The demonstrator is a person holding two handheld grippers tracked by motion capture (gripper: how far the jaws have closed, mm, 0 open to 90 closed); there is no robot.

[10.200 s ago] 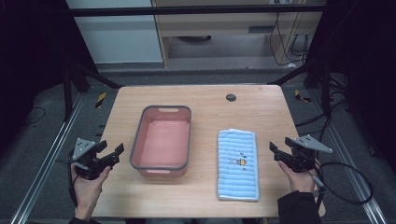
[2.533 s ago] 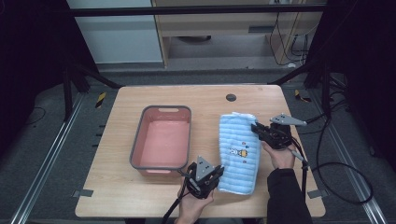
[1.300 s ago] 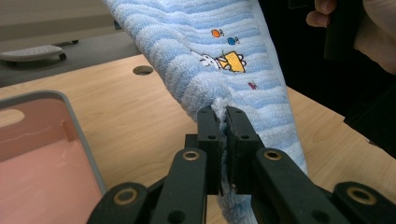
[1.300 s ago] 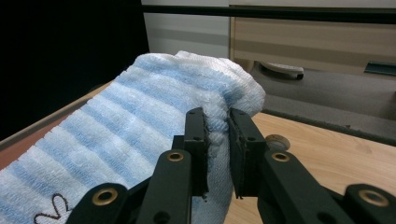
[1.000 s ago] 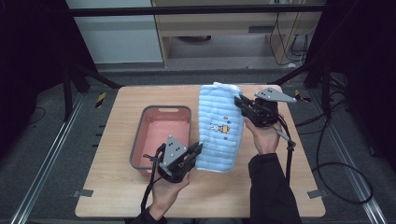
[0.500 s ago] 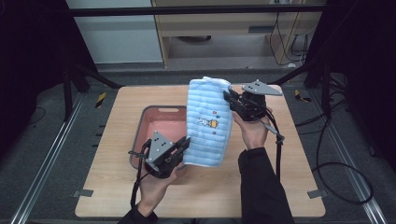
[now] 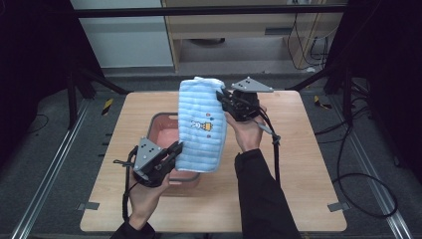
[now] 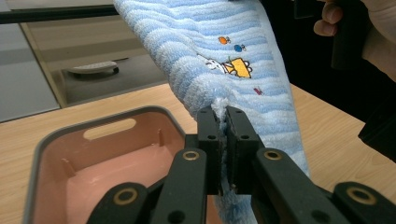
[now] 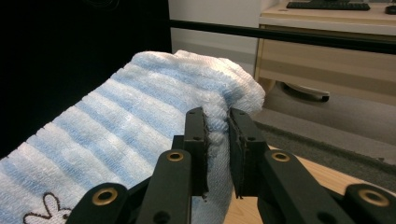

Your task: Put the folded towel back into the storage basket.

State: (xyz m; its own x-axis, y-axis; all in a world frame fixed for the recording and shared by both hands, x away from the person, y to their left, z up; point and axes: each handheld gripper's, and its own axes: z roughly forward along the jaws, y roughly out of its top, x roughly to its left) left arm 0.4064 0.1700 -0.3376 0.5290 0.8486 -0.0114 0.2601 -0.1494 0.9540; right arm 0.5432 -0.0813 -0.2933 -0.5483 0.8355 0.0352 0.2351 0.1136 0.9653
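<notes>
Left tool (image 7: 175,150) and right tool (image 7: 221,96) each clamp the striped towel (image 7: 203,124), lifted off the counter (image 7: 308,149) above the pink bin (image 8: 116,158); lowering it in probably remains

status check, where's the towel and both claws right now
Left claw shut on towel's near edge. Right claw shut on its far end. Towel lifted, hanging over pink bin. Nothing in the way.

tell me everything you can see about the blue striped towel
The folded terry towel with blue and white stripes carries a small embroidered rabbit picture. It hangs lifted above the pink plastic tub with grey rim, tilted. The left gripper pinches its lower edge; the right gripper pinches its upper end.
</notes>
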